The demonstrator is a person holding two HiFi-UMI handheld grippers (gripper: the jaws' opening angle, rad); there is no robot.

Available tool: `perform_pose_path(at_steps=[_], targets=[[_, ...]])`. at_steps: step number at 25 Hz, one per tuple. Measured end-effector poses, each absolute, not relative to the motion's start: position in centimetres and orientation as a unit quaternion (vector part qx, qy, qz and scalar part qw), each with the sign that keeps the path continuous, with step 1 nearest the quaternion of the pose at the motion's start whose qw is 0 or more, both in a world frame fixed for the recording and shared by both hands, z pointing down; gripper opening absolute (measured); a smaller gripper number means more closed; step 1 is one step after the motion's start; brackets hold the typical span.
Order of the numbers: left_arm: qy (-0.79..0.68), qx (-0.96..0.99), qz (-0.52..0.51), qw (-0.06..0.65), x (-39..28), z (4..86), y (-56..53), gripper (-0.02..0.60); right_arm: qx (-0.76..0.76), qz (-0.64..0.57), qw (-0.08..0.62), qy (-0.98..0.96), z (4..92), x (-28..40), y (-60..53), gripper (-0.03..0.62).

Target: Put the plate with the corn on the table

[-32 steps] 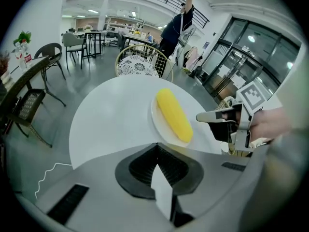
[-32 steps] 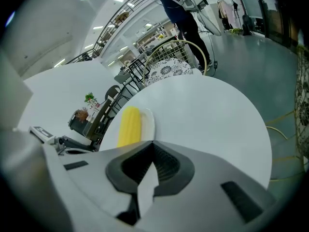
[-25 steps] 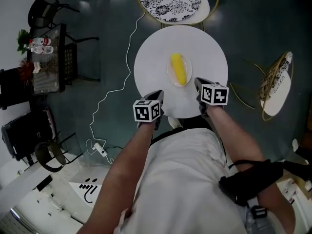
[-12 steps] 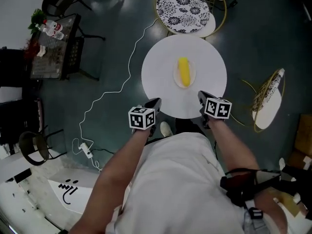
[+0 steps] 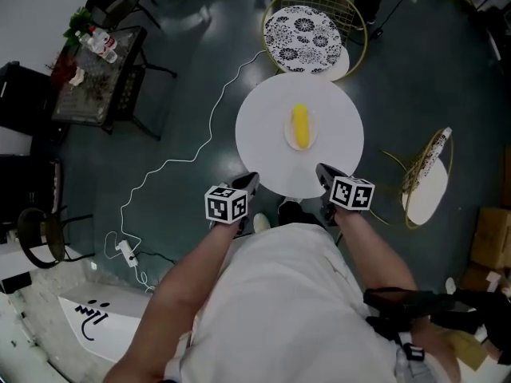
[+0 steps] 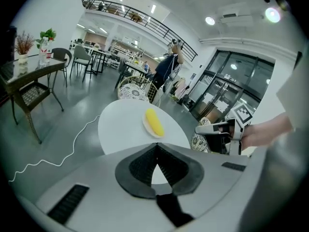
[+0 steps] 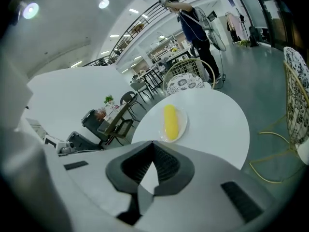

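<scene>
A yellow corn cob [image 5: 299, 126] lies on a small white plate [image 5: 310, 140] in the middle of the round white table [image 5: 263, 150]. The same corn [image 6: 154, 123] [image 7: 169, 122] shows on its plate in both gripper views. My left gripper [image 5: 249, 180] hangs at the table's near left edge, my right gripper [image 5: 322, 171] at its near right edge. Both are shut with nothing between the jaws, well short of the plate.
A gold wire chair with a patterned cushion [image 5: 303, 29] stands behind the table. Another wire chair [image 5: 427, 178] lies tipped over to the right. A white cable [image 5: 184, 154] runs across the floor at left, past a dark side table [image 5: 92, 66] with bottles.
Both grippers and the head have drawn back from the table, which now looks smaller and farther. The corn and plate have stayed in place.
</scene>
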State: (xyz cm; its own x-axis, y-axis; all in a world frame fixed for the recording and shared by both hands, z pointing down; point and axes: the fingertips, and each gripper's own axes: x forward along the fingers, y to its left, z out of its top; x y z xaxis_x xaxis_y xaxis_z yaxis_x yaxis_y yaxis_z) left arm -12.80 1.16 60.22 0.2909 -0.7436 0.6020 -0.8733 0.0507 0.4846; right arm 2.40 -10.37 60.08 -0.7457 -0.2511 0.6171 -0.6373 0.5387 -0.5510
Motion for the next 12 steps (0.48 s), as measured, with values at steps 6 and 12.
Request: perform_pose_path(at_steps=[6, 12], targets=[[-0.592, 0.696, 0.065, 0.401, -12.8, 58.3, 2.8, 0.008, 0.252, 0.383, 0.222, -0.860, 57.7, 2.8, -8.5, 0.008], [-0.586, 0.717, 0.050, 0.374, -12.1, 55.8, 3.6, 0.008, 0.241, 0.375, 0.190, -0.875, 55.3, 3.9, -6.6, 0.008]])
